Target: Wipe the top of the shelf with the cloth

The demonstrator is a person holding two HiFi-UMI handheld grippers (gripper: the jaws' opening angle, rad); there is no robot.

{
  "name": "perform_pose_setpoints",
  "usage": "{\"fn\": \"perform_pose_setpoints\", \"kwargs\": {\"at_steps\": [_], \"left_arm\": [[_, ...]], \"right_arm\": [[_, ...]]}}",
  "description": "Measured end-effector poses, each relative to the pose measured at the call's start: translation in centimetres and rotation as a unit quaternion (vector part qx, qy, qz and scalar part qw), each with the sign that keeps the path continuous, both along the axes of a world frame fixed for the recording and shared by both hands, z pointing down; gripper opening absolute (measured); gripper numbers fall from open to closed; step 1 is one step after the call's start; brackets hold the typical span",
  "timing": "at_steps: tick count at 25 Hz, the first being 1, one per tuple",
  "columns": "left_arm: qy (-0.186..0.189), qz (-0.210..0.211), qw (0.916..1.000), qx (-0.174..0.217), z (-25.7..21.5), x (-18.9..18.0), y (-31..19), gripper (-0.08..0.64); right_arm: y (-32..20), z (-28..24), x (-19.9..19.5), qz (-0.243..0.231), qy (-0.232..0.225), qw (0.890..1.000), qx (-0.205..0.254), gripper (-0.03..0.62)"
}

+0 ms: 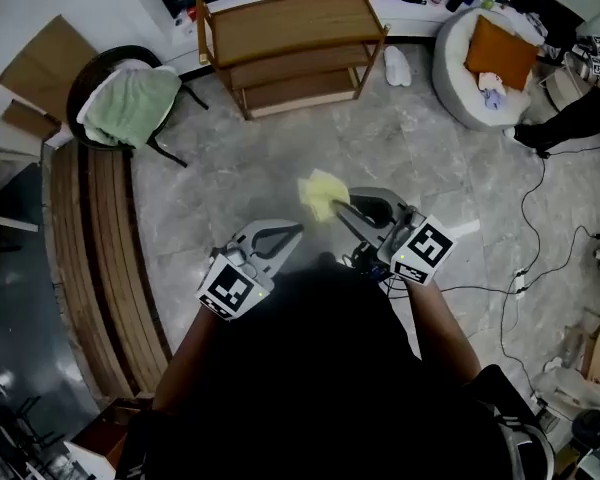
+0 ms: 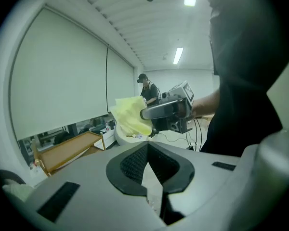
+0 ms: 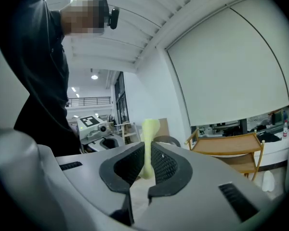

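Your right gripper [image 3: 148, 147] had its ribbed black pads pinched shut on the cloth [image 3: 149, 126], a thin, soft yellow rag that stood up crumpled beyond the tips. Your left gripper [image 2: 148, 146] carried nothing, and its jaws were pressed together at the tips. You held both grippers close in front of your body over the grey, marbled floor [image 1: 230, 183], with the cloth well apart from the shelf [image 1: 290, 23]. That shelf was a low rack of light wood with a flat rectangular top and open tiers below. To its left stood a round dark chair [image 1: 100, 63] draped with a pale green towel [image 1: 130, 103]. To its right was a round white pouf [image 1: 455, 78] bearing an orange pillow [image 1: 500, 53].
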State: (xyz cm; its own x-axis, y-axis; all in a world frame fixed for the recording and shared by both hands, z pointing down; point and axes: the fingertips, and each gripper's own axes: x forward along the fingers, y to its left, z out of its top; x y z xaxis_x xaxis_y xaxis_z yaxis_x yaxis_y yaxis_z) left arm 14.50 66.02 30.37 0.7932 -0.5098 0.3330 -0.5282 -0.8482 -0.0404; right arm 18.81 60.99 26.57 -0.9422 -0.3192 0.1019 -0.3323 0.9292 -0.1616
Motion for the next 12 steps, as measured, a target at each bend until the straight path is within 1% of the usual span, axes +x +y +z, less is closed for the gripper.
{"fn": "perform_pose_setpoints", "kwargs": {"at_steps": [2,3,6,7,9,12], "left_arm": [[0.020,-0.007,0.9997,-0.015,0.2,0.9,-0.5,0.011],[0.036,-0.017,0.9990,-0.021,0.1,1.3,-1.0,0.011],[0.101,-0.061,0.9923,-0.039,-0.9,1.8,-3.3,0.011],[0.113,-0.074,0.9898,-0.045,-0.9,1.6,-3.9,0.011],[0.117,-0.093,0.9875,-0.051,-0.7,0.8,-5.0,0.011],[0.113,-0.108,0.9863,-0.052,-0.4,0.4,-6.3,0.011]], "right_arm": [[-0.6,0.1,1.3,0.007,-0.001,1.000,0.002,0.046],[-0.8,0.2,2.1,0.009,-0.004,1.000,0.000,0.046],[-1.4,0.6,3.8,0.002,-0.008,1.000,-0.006,0.046],[-1.7,0.8,3.9,-0.003,-0.009,1.000,-0.008,0.046],[-2.4,0.9,3.7,-0.012,-0.017,1.000,-0.016,0.046],[-3.6,1.0,3.7,-0.024,-0.034,0.999,-0.030,0.046]]}}
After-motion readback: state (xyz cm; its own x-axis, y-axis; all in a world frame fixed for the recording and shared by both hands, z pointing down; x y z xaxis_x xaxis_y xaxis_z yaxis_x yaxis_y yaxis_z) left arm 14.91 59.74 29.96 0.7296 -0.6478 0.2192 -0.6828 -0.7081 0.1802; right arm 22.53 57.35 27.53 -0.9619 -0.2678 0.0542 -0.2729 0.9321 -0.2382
